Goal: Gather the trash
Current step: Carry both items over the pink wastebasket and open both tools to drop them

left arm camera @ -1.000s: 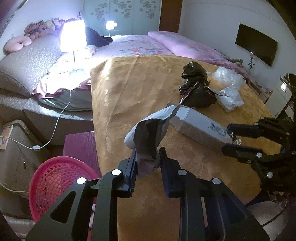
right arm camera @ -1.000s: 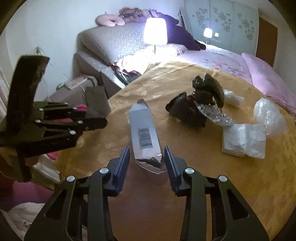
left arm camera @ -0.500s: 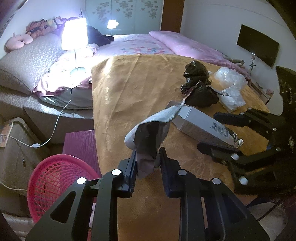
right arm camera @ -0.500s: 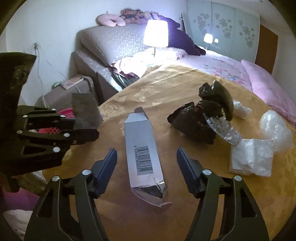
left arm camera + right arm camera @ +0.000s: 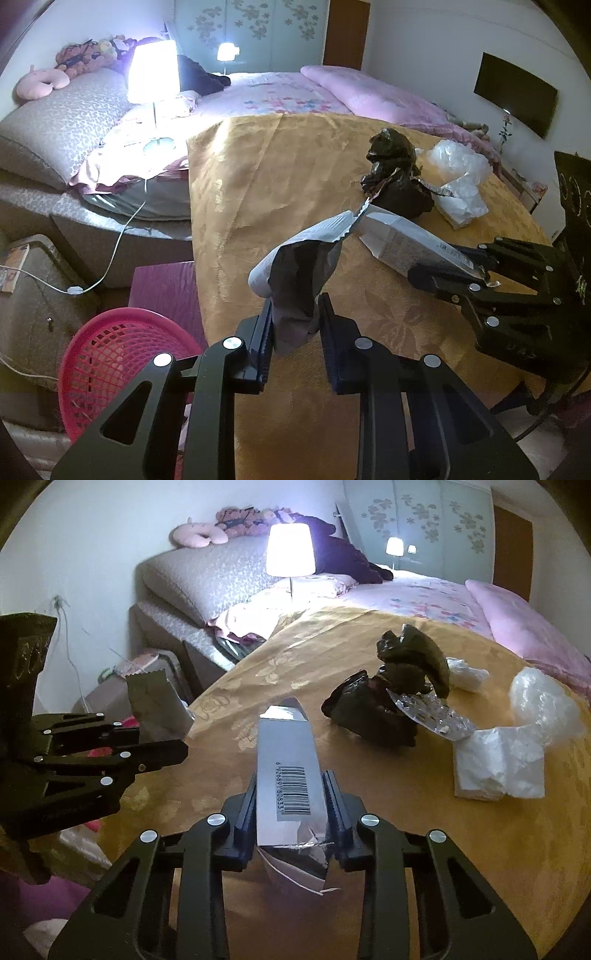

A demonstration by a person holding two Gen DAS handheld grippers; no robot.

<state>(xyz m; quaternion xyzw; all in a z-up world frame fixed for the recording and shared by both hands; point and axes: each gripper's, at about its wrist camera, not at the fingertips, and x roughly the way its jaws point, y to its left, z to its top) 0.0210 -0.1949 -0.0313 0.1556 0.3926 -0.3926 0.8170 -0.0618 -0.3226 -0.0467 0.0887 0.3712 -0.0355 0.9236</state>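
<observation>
Right tongs (image 5: 291,808): jaws have just been closing and now press both long sides of the grey carton (image 5: 290,768), clamped at its torn near end.
Left tongs (image 5: 295,332): closed on a crumpled silver wrapper (image 5: 299,273), held in the air off the table's edge, left of the carton.
Table (image 5: 266,192): covered in a gold cloth; the landmark for what follows is the carton, which lies lengthwise on it near the front edge.
Pink basket (image 5: 118,354): on the floor, below and left of the carton, beside the table; the likely bin.
White plastic bags (image 5: 517,753): right of the carton, on the cloth.
Black crumpled bags (image 5: 391,698): beyond the carton and to its right, with a clear blister pack (image 5: 428,712) tucked against them.
Step in hand: securing the carton; the wrapper is already picked up, neither is binned yet.
Next move: I judge it calls for lifting the carton clear of the cloth, then carrying both pieces left and down over the basket before letting go.
Watch: a thin carton may crush or pivot in a grip at one end.
</observation>
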